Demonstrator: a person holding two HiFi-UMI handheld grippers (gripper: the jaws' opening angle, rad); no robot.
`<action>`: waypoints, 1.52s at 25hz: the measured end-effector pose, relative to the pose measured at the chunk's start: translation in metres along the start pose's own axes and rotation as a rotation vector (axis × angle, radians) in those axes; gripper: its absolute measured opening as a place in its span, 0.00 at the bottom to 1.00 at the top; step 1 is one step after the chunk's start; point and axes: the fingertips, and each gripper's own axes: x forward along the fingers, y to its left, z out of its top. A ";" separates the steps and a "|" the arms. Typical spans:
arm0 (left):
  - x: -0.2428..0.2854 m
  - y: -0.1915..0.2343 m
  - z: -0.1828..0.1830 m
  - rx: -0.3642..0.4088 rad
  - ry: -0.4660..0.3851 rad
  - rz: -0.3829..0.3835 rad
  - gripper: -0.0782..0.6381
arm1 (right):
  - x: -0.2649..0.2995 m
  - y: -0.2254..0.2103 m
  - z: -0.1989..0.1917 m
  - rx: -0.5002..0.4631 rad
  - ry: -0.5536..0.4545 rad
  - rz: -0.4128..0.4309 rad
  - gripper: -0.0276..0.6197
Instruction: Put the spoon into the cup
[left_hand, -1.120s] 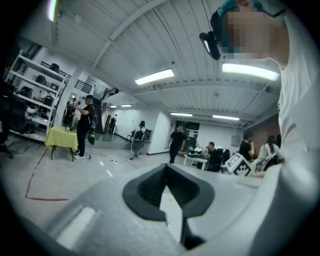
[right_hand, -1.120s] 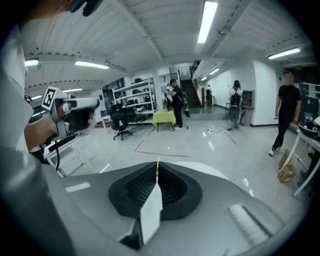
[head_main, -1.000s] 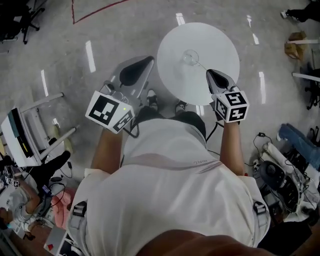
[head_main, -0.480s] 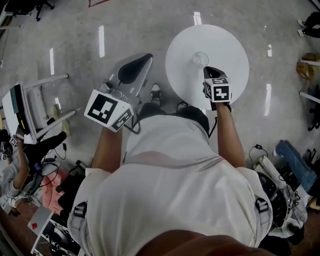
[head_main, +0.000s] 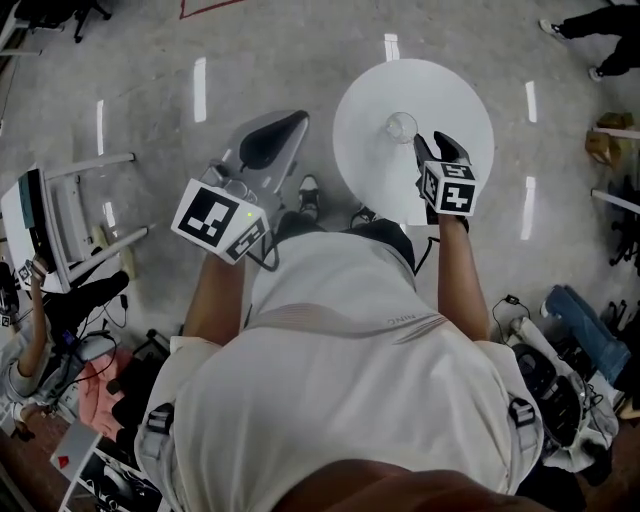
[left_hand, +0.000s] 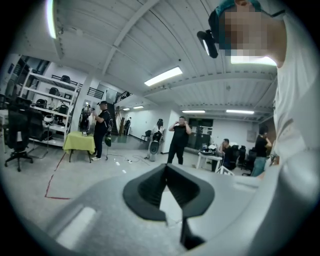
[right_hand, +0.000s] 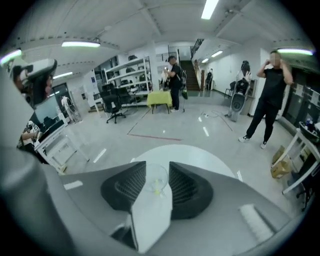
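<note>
Lab floor, shiny concrete, with one small round white counter (head_main: 365, 175) in front of me. Clear cup (head_main: 401, 125) stands upright near its middle. Spoon (right_hand: 156, 189) reads only as a thin pale sliver inside the cup; it's too small to be sure how it sits.

Right tool (head_main: 438, 146) hangs just beside the cup, angled down. Its jaws are opening, pinching nothing, and the cup shows in the gap just past the tips. Left tool (head_main: 293, 121) is off to the side over the floor, jaws pressed together, empty.

Risks as I see them:
- The cup looks light and the tips are close. A sideways pull-out could clip the rim and tip it.
- If the spoon leans on the rim, a nudge could flip it out.
- The counter is small, so anything knocked over probably ends up on the floor.

I'd back out along the jaw line.
</note>
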 end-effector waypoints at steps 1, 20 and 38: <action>0.001 -0.001 0.003 0.005 -0.008 -0.014 0.11 | -0.014 -0.001 0.014 0.002 -0.052 -0.013 0.22; 0.031 -0.090 0.097 0.162 -0.200 -0.324 0.11 | -0.280 0.017 0.158 0.048 -0.752 -0.200 0.05; 0.037 -0.111 0.109 0.194 -0.213 -0.325 0.11 | -0.302 0.036 0.180 -0.115 -0.815 -0.090 0.05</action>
